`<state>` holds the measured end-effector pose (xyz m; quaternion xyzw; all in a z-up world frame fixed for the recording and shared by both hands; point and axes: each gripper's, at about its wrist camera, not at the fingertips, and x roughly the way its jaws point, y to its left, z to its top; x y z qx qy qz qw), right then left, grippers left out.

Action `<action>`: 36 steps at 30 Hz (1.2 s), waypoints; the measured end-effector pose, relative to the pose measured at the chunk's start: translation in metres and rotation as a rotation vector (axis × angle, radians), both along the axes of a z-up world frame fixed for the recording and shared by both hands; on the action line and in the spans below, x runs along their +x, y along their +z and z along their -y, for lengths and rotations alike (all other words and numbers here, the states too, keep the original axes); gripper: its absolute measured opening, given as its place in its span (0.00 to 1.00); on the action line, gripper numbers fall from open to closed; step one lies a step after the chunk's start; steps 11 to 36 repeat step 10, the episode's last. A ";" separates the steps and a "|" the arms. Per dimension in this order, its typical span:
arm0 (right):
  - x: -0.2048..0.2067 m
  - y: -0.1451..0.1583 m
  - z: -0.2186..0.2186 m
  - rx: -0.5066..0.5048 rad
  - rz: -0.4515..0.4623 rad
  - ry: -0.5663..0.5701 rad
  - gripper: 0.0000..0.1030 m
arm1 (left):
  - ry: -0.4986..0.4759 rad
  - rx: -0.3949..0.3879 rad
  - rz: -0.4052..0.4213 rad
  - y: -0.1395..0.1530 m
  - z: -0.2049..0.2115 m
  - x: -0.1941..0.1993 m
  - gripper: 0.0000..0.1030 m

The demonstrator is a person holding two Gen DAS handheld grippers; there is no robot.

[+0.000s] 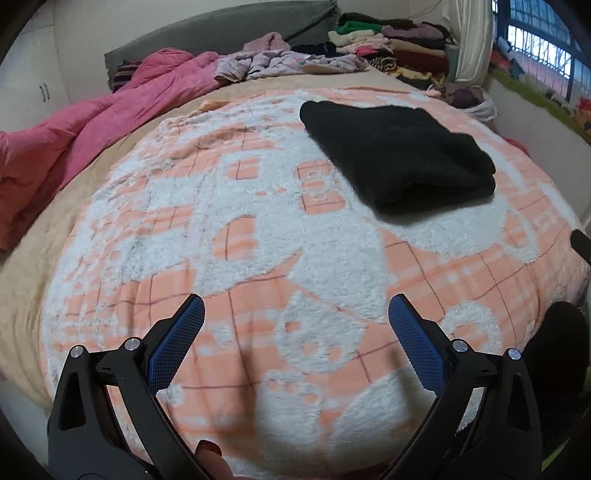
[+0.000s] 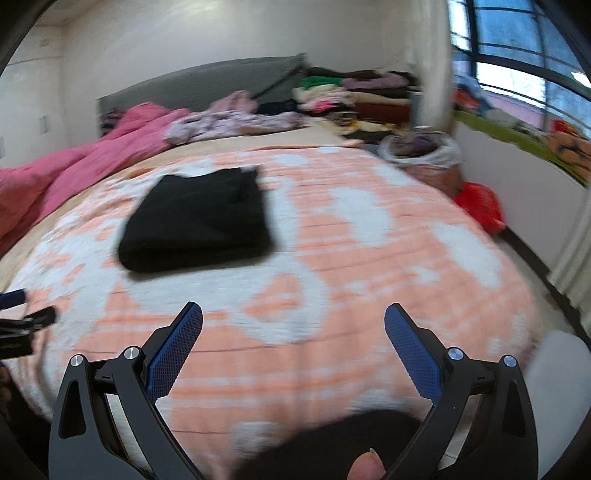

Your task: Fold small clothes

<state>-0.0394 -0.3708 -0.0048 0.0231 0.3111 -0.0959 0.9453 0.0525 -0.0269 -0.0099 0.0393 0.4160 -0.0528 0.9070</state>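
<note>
A black garment (image 1: 400, 155) lies folded into a thick rectangle on the orange-and-white fleece blanket (image 1: 221, 229). It also shows in the right wrist view (image 2: 199, 218), left of centre. My left gripper (image 1: 295, 314) is open and empty, held above the blanket well short of the garment. My right gripper (image 2: 293, 317) is open and empty too, above the blanket's near part. The left gripper's fingers (image 2: 14, 299) show at the left edge of the right wrist view.
A pink quilt (image 1: 74, 140) lies bunched at the left of the bed. Stacks of clothes (image 1: 388, 44) sit by the grey headboard (image 1: 221, 33). A bag of clothes (image 2: 424, 151) and a red bag (image 2: 480, 206) stand beside the bed on the right.
</note>
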 end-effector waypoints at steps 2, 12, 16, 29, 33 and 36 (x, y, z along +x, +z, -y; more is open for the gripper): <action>-0.013 0.001 0.034 -0.015 0.010 -0.105 0.96 | 0.013 -0.054 -0.006 0.002 -0.019 0.006 0.91; -0.087 -0.033 0.263 -0.033 -0.137 -0.775 0.96 | 0.423 0.016 -0.049 -0.007 -0.214 0.085 0.91; -0.087 -0.033 0.263 -0.033 -0.137 -0.775 0.96 | 0.423 0.016 -0.049 -0.007 -0.214 0.085 0.91; -0.087 -0.033 0.263 -0.033 -0.137 -0.775 0.96 | 0.423 0.016 -0.049 -0.007 -0.214 0.085 0.91; -0.087 -0.033 0.263 -0.033 -0.137 -0.775 0.96 | 0.423 0.016 -0.049 -0.007 -0.214 0.085 0.91; -0.087 -0.033 0.263 -0.033 -0.137 -0.775 0.96 | 0.423 0.016 -0.049 -0.007 -0.214 0.085 0.91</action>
